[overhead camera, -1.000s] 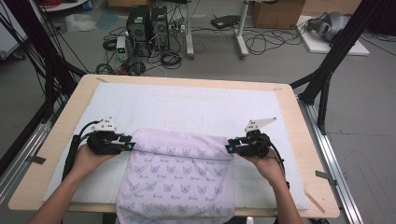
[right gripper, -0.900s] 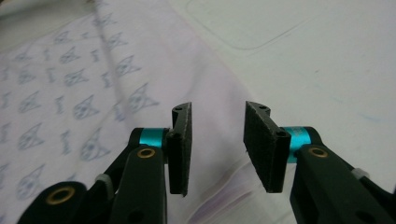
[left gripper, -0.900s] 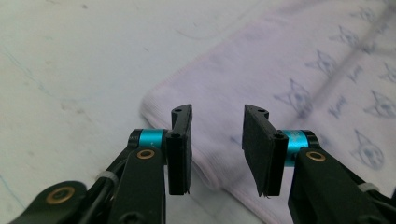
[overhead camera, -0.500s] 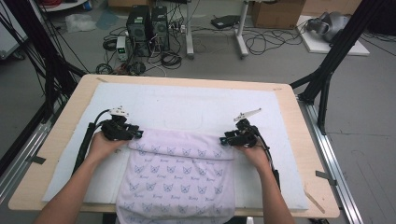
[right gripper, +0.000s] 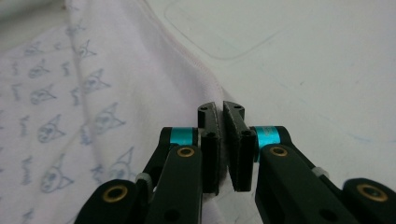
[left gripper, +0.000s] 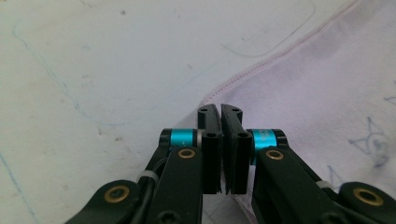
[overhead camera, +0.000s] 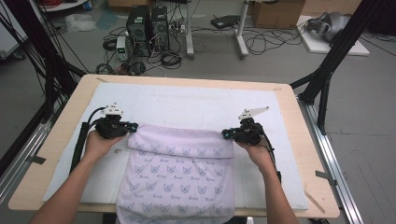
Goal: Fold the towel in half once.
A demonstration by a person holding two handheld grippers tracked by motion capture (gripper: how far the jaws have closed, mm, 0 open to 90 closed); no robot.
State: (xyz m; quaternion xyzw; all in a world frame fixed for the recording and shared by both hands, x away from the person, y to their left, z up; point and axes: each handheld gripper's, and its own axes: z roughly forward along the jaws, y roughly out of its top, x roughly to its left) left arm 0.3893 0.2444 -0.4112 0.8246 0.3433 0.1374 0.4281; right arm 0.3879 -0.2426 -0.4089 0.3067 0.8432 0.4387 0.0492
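A pale lilac towel (overhead camera: pixel 180 172) printed with small blue cat faces lies on the white mat, its near end hanging over the table's front edge. Its far end forms a rolled-over band. My left gripper (overhead camera: pixel 130 127) sits at the band's left end and my right gripper (overhead camera: pixel 226 134) at its right end. In the left gripper view the gripper (left gripper: pixel 220 109) has just been closing and its pads pinch the towel's (left gripper: pixel 317 93) stitched edge. In the right gripper view the gripper (right gripper: pixel 220 107) has also just been closing, with the towel's (right gripper: pixel 116 93) hem between its pads.
A white mat (overhead camera: pixel 187 105) covers most of the wooden table (overhead camera: pixel 56 154). Black frame legs stand at both sides. Computers, cables and boxes lie on the floor beyond the far edge.
Both hands have slid a little away from the person, toward the table's middle. Both pairs of jaws have closed onto the towel's far edge, which now lies as a folded band.
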